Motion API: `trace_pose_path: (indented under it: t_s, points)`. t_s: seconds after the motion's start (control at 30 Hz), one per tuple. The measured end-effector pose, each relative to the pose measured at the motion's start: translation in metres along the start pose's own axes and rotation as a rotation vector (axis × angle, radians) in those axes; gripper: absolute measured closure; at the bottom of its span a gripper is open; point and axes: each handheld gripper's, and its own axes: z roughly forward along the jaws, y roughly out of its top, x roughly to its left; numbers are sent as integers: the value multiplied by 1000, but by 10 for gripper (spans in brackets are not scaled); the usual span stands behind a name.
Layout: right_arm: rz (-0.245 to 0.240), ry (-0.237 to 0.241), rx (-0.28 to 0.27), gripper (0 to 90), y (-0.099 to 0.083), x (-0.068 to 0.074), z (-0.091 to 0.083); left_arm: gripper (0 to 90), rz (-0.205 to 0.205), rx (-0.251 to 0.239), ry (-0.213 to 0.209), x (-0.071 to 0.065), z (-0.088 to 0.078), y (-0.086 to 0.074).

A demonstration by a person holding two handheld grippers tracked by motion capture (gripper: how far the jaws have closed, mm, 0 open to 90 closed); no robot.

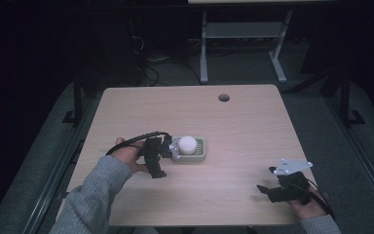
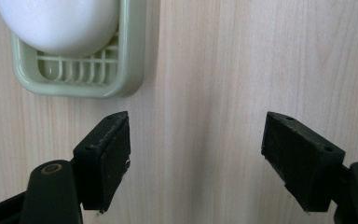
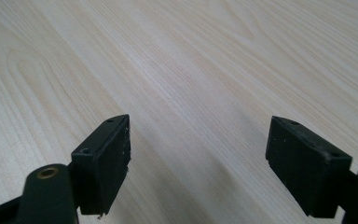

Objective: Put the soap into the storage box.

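Left hand-held gripper (image 2: 196, 158) gapes beside egg slicer (image 2: 81, 74), seemingly.

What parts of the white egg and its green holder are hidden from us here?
- Egg: in the left gripper view the top and left edges cut most of it off.
- Green slicer tray: its far end runs past that view's top edge; the egg covers part of its slats.
- Tray's left end: in the high view the left gripper hides it.
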Motion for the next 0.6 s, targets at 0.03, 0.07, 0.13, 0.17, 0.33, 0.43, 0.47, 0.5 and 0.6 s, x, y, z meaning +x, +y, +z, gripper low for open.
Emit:
trace_pose_path:
  t_s: [0.03,0.07,0.13,0.17,0.33,0.43,0.47,0.5,0.6]
  points:
    - [-3,-1,1,215,0,0,0,237,-9,-11,-8,-1,1,-2]
    - [-1,-2,0,215,0,0,0,237,-7,-10,-12,-2,2,-3]
    - [-1,0,-3,215,-1,-1,0,237,-11,-8,-14,-5,4,-6]
    - [-1,-1,-2,215,-1,-1,0,237,-8,-7,-14,-5,4,-7]
    - [-3,-3,4,215,0,0,0,237,-8,-14,-6,-12,3,-12]
    - [-1,-4,3,215,0,0,0,237,-10,-18,-9,-14,3,-13]
    - [0,-5,3,215,0,0,0,237,-12,-18,-7,-15,4,-14]
    - [4,-3,0,215,-1,0,0,237,-13,-19,-6,-16,4,-15]
    - [15,-6,2,215,-2,-2,-1,237,-17,-17,0,-18,5,-18]
